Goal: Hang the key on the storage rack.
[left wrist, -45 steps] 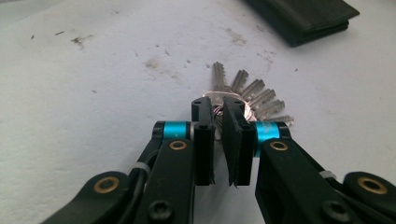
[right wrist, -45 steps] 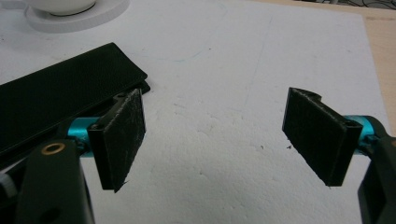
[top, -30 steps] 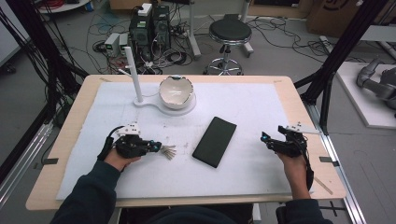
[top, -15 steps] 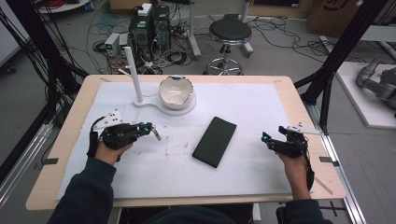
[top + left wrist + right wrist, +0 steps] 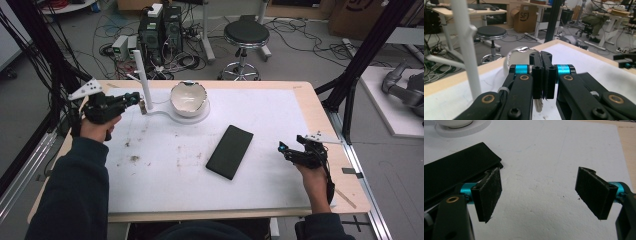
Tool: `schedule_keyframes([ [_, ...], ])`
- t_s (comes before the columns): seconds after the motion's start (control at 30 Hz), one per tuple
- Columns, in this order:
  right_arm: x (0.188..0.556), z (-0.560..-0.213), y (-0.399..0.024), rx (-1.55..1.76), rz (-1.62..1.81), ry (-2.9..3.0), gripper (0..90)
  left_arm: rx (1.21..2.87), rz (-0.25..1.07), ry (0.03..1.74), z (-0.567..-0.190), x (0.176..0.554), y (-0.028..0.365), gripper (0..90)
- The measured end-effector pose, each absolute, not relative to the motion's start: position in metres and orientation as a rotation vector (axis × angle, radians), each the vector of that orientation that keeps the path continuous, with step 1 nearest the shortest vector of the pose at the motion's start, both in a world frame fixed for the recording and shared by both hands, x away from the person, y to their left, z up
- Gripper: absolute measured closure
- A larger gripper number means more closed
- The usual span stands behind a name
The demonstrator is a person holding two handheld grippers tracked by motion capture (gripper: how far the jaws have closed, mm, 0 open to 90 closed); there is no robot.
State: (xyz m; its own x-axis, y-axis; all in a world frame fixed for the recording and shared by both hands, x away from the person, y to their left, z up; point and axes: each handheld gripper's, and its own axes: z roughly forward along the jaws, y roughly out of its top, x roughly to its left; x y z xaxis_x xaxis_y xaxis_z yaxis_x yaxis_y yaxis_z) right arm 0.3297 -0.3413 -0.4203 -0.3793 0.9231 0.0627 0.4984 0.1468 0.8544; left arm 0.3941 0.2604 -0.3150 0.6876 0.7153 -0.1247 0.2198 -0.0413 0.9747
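My left gripper [image 5: 136, 96] is raised at the table's back left, its jaws shut [image 5: 541, 53] on a small key-like bunch [image 5: 142, 106] that hangs below the tips [image 5: 538, 105]. It sits right beside a white upright post [image 5: 142, 75] with a short side peg [image 5: 465, 50]. The post's base carries a white bowl [image 5: 189, 97], just behind the jaws in the left gripper view [image 5: 511, 58]. My right gripper [image 5: 284, 148] rests low at the right, open [image 5: 539, 192], nothing between its pads. A flat black case [image 5: 230, 151] lies mid-table, left of the right jaws [image 5: 454, 172].
A white mat [image 5: 175, 180] covers the wooden table, with a few brown smudges at its left. Black frame poles stand at the table's left and right sides. A stool [image 5: 245, 35] and electronics boxes stand on the floor beyond the far edge.
My left gripper has lifted off the mat and moved back and left toward the white post, carrying the bunch. The right gripper has stayed where it was.
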Motion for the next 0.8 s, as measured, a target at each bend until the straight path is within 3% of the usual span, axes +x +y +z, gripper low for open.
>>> schedule_keyframes([
  [0.37,0.328,-0.421,-0.346,1.361,1.152,1.939,21.5,1.548,0.493,0.859,-0.287,0.437,0.271,87.9],
  [0.8,0.324,-0.422,-0.352,1.376,1.151,1.921,21.6,1.503,0.469,0.953,-0.297,0.458,0.278,87.9],
])
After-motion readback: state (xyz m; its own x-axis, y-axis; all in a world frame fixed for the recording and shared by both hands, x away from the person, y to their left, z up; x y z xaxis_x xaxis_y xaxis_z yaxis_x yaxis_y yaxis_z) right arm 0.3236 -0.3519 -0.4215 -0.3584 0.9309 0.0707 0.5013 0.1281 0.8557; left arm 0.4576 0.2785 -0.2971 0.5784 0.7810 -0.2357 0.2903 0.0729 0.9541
